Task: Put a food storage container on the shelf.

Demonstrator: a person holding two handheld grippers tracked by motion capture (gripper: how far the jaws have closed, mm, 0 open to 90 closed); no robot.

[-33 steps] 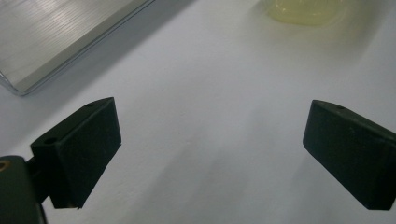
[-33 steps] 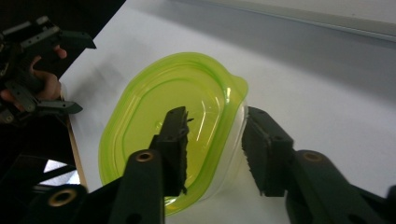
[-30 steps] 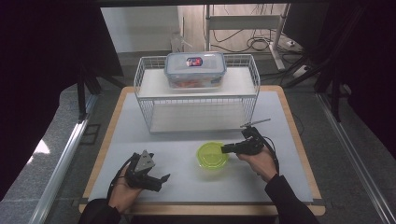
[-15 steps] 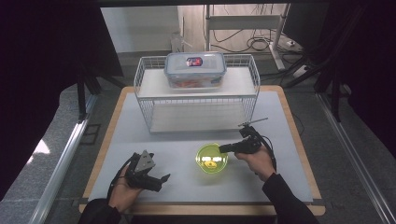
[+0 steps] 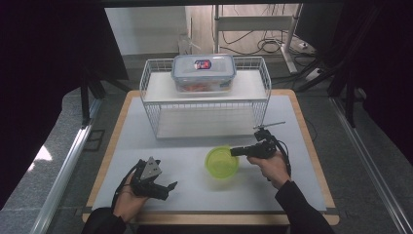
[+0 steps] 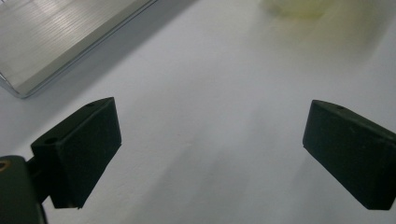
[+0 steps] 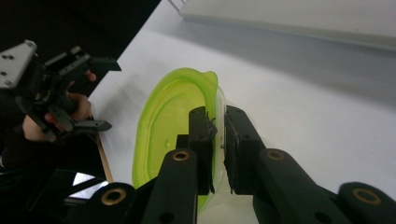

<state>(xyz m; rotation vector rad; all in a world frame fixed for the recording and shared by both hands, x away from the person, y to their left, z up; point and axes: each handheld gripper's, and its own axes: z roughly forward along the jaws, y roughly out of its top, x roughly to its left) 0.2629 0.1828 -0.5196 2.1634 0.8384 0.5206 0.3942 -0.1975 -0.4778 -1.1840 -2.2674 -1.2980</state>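
Item: green bowl [image 5: 222,162] on the desk [image 5: 195,185], rim pinched by your right gripper [image 7: 218,135], fingers just closing, probably firm; left gripper [image 5: 155,182] spread, idle; next, lift evenly.

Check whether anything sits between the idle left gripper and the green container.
Nothing visible does. The left gripper hangs open over bare white table, and the green container, already clamped at its rim by the right gripper, lies across open surface.
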